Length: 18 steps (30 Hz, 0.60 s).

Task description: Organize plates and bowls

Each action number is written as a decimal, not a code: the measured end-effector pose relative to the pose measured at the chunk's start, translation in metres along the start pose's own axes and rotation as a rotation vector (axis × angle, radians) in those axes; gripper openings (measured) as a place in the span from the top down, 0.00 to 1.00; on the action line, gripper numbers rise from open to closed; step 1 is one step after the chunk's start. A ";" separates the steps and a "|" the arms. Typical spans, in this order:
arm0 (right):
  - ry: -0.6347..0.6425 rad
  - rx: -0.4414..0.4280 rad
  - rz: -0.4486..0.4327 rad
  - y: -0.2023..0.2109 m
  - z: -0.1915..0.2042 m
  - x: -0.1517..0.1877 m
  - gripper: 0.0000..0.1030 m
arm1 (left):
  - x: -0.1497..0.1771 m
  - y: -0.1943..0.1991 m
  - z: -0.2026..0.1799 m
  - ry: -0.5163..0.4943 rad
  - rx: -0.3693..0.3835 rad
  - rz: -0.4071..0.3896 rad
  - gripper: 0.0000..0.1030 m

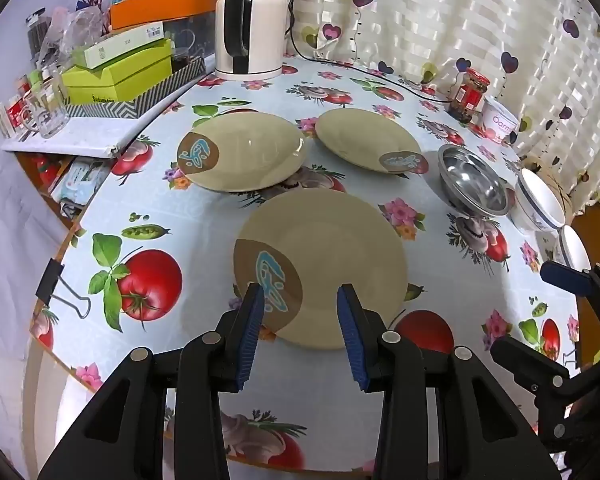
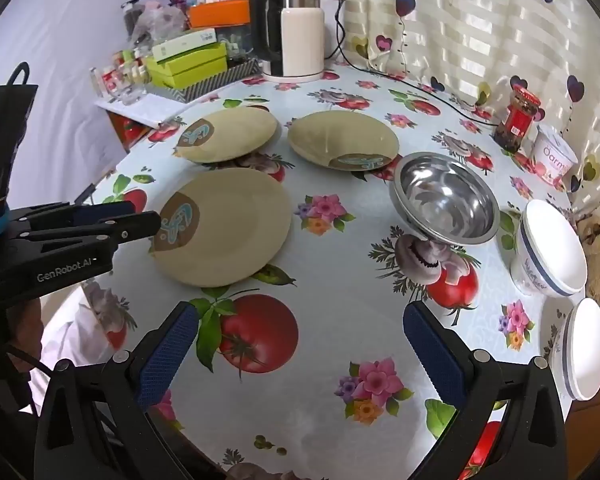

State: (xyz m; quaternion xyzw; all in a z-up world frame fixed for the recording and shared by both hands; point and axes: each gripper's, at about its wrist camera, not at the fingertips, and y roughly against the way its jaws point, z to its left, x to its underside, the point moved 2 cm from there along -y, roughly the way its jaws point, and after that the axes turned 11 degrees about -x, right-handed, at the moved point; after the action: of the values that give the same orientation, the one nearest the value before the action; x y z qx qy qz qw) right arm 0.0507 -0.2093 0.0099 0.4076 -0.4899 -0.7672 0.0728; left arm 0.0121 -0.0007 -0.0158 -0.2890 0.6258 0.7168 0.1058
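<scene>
**Three plates, three bowls, both tools hanging back**

The counter [image 2: 340, 280], under a tomato-and-flower oilcloth, was the biggest thing around, and its rounded near edge ran right below both tools. There was a wide bare stretch of cloth in front of the right tool [image 2: 300, 344], so plenty of room there. The back edge was crowded though: a white kettle [image 2: 296, 36] against the heart-print curtain [image 2: 480, 28], with its black cord trailing along the cloth.

The near plate [image 1: 328, 264] sat closest to the front edge, with the left tool [image 1: 300, 312] hovering over its near rim, jaws spread and pinching nothing. The back left plate [image 1: 244, 152] and back right plate [image 1: 368, 140] lay further in, apart from each other with a small gap between.

The steel bowl [image 2: 448, 200] stood to the right of the plates. The upper white bowl [image 2: 552, 256] and lower white bowl [image 2: 584, 352] were lined up along the right edge, the lower one practically at the rim.

The right tool was spread wide too, empty.

Readable stuff: "GenRobot.AI" on the left tool's body in the right wrist view, and "Oarm…" on a tub [image 2: 554, 158] beside a red-labelled jar [image 2: 516, 120].
</scene>
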 end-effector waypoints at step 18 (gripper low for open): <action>-0.015 -0.014 -0.040 0.009 -0.001 -0.001 0.00 | -0.001 0.015 0.002 -0.015 -0.033 -0.036 0.62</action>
State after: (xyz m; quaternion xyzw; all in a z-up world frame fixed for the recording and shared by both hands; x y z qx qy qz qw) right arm 0.0498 -0.2141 0.0181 0.4108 -0.4769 -0.7750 0.0568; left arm 0.0052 -0.0013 -0.0028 -0.2962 0.6079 0.7271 0.1186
